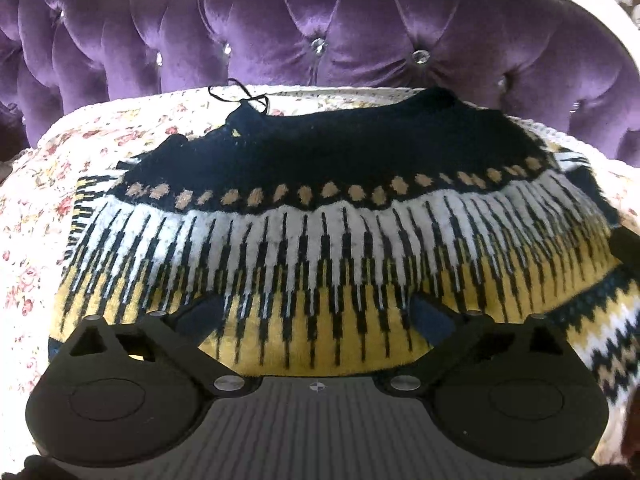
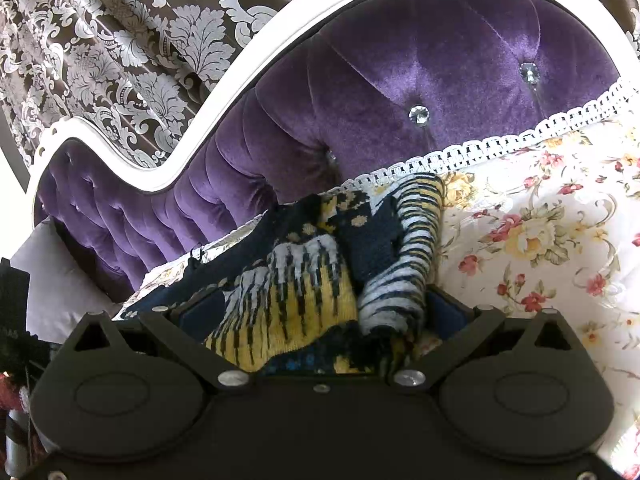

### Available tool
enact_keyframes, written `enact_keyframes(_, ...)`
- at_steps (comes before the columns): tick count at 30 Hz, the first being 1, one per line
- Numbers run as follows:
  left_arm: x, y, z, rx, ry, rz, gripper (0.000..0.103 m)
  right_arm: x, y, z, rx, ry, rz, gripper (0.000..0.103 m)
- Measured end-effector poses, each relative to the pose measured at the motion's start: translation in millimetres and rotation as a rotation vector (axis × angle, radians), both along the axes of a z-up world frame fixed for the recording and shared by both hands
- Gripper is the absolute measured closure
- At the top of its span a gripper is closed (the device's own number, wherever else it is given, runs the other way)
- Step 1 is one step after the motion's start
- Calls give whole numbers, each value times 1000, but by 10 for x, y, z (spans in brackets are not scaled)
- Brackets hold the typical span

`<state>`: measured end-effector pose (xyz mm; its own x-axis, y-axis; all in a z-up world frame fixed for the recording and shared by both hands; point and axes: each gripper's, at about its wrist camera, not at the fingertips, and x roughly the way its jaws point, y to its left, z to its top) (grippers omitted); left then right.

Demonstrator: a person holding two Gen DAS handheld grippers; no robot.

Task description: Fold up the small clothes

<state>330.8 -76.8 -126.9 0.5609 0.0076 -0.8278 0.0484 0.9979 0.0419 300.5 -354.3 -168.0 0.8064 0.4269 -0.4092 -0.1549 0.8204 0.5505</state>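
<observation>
So, place: a bed with a flowery cover (image 1: 36, 200) and a puffy purple headboard (image 1: 340, 40) with shiny buttons.
Sweater (image 1: 320, 208): a small knitted one, lying spread out on the cover, close to the headboard.
Sweater colors: black at the far end, then a row of tan dots, then white with black stripes, then yellow with black stripes at the near end.
String (image 1: 240, 94): a thin black loop sticks out at the far end of the sweater, on the cover.
Left claw (image 1: 316, 316): its fingers are spread wide apart, right over the yellow part of the sweater. Nothing is pinched between them.
Left claw touch: I cannot tell if the tips press on the knit or just hang over it.
Right claw (image 2: 320, 312): its fingers are apart too, and a bunched-up lump of the sweater (image 2: 320, 280) sits between them.
Right claw grip: the cloth fills the gap, but I cannot tell if the fingers are squeezing it.
Sleeve (image 2: 404, 252): a striped white and black roll, lying at the right of the lump, next to the right finger.
Lace edge (image 2: 500, 142): a white trim runs along the cover where it meets the headboard.
Wall (image 2: 120, 40): dark, with big silver leaf shapes, behind the white frame (image 2: 256, 64) of the headboard.
</observation>
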Motion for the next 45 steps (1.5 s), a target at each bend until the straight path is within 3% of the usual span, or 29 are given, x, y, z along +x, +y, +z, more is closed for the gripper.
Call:
enact_keyframes(4,-295,98,15,31,1,-24,4,5,0,-1,-1,2,1,0)
enact_keyframes(10,-673,401,57,-29,9,-4,7,8,-6,-2,-1,3,1,0)
enact_keyframes(21,-664,824,157,-73,-8,42,13,63,-10,22,4,41,14,0)
enact_keyframes(22,-653,892,177,-82,-12,62,18,76,-19,26,10,51,17,0)
enact_keyframes(27,-587,1145,267,-173,-11,128,18,184,-38,83,15,132,55,0)
enact_keyframes(30,-590,1196,322,-130,-37,151,18,255,-22,134,15,197,78,1)
enact_keyframes(31,-594,1204,337,-112,-44,158,18,274,9,157,-5,214,84,6)
enact_keyframes(33,-599,1246,366,-107,-51,174,18,299,80,193,-54,252,85,28)
enact_keyframes(35,-602,1310,384,-127,-50,189,18,318,112,195,-51,302,77,60)
enact_keyframes(40,-624,1438,412,-136,-55,225,18,259,232,322,-115,307,17,66)
enact_keyframes(45,-658,1671,500,-172,-76,278,18,227,414,654,-111,250,16,68)
